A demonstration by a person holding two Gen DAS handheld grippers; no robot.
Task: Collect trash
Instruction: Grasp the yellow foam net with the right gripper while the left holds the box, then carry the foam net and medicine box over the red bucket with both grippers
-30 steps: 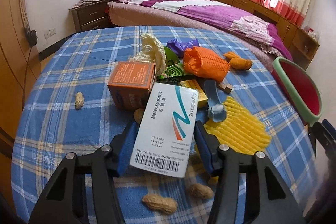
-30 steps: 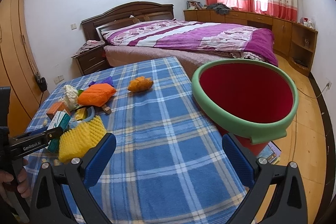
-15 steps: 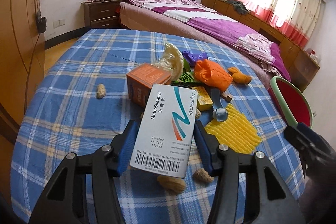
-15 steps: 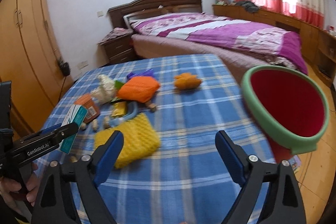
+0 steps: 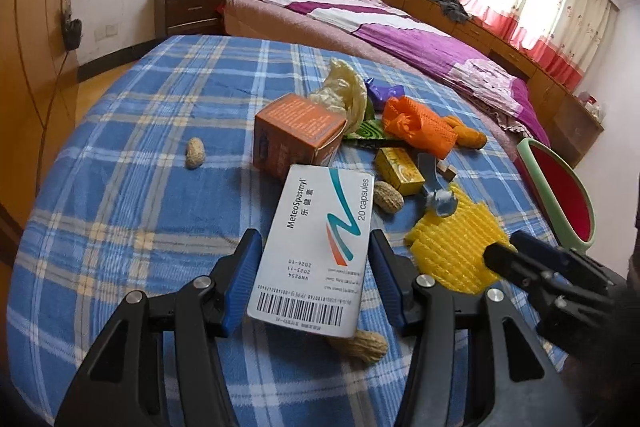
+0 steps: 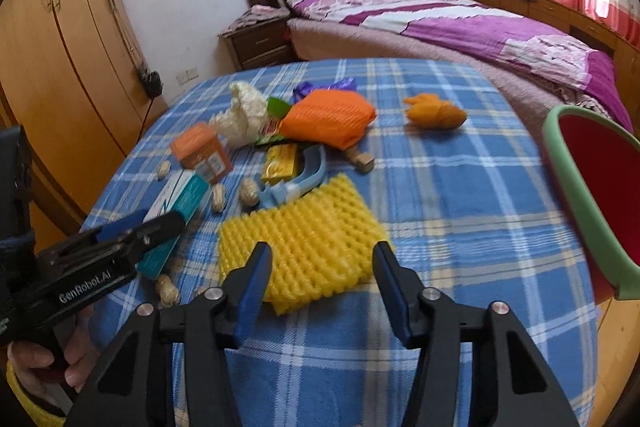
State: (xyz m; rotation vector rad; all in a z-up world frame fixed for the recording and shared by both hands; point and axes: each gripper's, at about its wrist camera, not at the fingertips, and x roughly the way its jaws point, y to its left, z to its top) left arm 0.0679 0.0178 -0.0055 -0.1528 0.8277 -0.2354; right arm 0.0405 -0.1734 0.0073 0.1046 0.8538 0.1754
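My left gripper (image 5: 314,267) is shut on a white MeteoSpasmyl medicine box (image 5: 320,247) and holds it above the plaid table; it also shows in the right wrist view (image 6: 176,203). My right gripper (image 6: 320,267) is open, its fingers straddling the near edge of a yellow foam net (image 6: 308,243), which also shows in the left wrist view (image 5: 456,239). The red bin with a green rim (image 6: 600,183) stands at the table's right edge.
On the blue plaid table (image 6: 460,187) lie an orange box (image 5: 298,131), an orange foam net (image 6: 328,119), a small yellow box (image 6: 280,163), a blue tool (image 6: 308,175), a crumpled bag (image 6: 240,115), orange peel (image 6: 436,113) and several peanuts. A bed is behind.
My right gripper swung left from the bin and came down over the yellow foam net. My left gripper lifted the medicine box slightly.
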